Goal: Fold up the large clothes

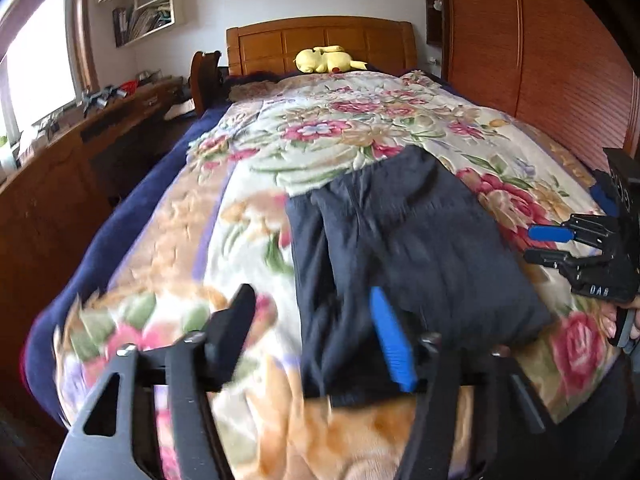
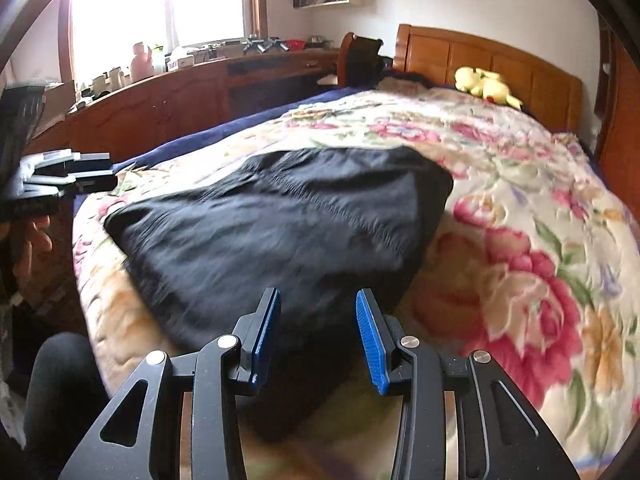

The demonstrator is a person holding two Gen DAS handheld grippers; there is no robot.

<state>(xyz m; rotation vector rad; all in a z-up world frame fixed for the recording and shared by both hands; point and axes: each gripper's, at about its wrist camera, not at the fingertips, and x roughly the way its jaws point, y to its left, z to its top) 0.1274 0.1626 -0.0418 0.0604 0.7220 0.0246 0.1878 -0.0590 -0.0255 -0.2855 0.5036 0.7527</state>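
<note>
A dark navy garment (image 1: 404,248) lies folded into a compact bundle on the floral bedspread (image 1: 256,184); it also shows in the right wrist view (image 2: 288,232). My left gripper (image 1: 312,312) is open and empty, held just above the garment's near left edge. My right gripper (image 2: 318,308) is open and empty, its fingers hovering at the garment's near edge. The right gripper also shows at the right edge of the left wrist view (image 1: 544,244). The left gripper shows at the left edge of the right wrist view (image 2: 96,178).
A yellow plush toy (image 1: 328,59) lies at the wooden headboard (image 1: 320,38). A long wooden desk (image 2: 168,96) with clutter runs along the window side. A wooden wardrobe (image 1: 540,60) stands on the other side of the bed.
</note>
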